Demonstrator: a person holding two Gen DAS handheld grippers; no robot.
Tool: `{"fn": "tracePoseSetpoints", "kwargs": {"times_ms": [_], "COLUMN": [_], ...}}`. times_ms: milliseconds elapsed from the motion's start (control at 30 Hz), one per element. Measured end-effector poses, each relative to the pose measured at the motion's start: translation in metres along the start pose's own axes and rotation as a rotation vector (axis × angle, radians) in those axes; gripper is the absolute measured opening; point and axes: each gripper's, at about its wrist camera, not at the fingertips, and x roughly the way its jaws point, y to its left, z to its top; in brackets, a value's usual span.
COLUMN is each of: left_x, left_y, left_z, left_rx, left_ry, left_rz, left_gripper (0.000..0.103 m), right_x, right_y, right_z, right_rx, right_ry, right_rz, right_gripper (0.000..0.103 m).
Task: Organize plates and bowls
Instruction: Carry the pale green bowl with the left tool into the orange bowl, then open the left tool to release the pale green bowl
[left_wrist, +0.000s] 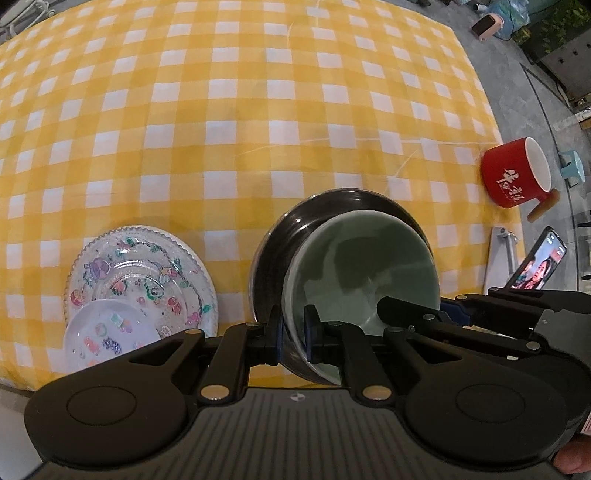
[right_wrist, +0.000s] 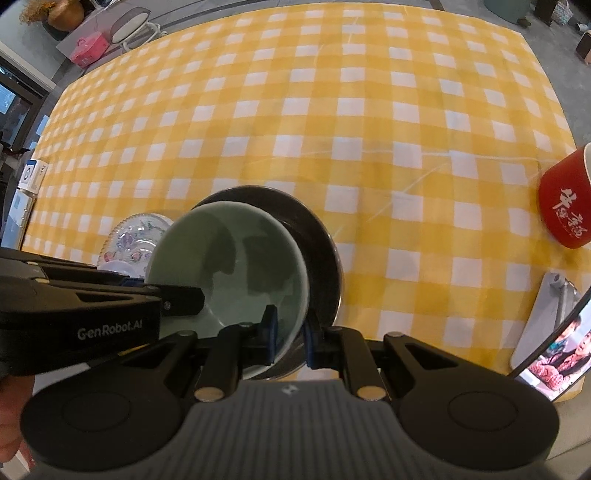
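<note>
- The yellow-white checked tabletop (left_wrist: 258, 122) is wide and bare beyond the bowls.
- The dark metal bowl (left_wrist: 269, 251) carries the pale green ceramic bowl (left_wrist: 354, 266), near the front edge.
- The left claw (left_wrist: 294, 334) and right claw (right_wrist: 290, 341) each pinch the green bowl's rim.

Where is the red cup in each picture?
Left wrist view: the red cup stands at the right edge of the table, above the phone.
Right wrist view: the red cup is cut off at the right border, middle height.
Shared landmark: the green bowl that both grippers hold.
</note>
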Motion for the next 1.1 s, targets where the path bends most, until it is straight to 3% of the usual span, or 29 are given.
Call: {"fn": "tracePoseSetpoints", "kwargs": {"times_ms": [467,633,700,867,1000,1100], "left_x": [0.003,-0.007,-0.011,-0.028,-0.047,-0.060], "left_y": [0.002,0.003,0.003,0.002,0.003,0.008], "left_z": [0.008,0.008,0.006,-0.003,-0.013,-0.023], "left_rx": [0.029,0.047,0.056,0.113,0.163,0.183], "left_ry": [-0.011,-0.033,-0.041,-0.106,-0.191,-0.251], "left_rz": [0.008,-0.009,-0.014,-0.021,-0.033,-0.056], "left_gripper": [0.011,0.012,0.012,0.017,0.017,0.017], "right_x": [0.004,-0.004,-0.008,-0.021,-0.032,-0.037], "right_y": [0.003,0.009,0.011,0.020,0.024,0.023], "right_z": [0.006,0.005,0.004,-0.001,-0.006,-0.014], "right_rx": [-0.010,-0.030,-0.044,-0.081,-0.102,-0.086], "right_ry": [-0.025,-0.065,-0.086,-0.139,-0.199,-0.237], "right_rz": [-0.044,-0.051,-0.054,-0.072,-0.096,-0.068], "right_gripper": [0.013,0.018,0.025,0.035,0.035,0.036]}}
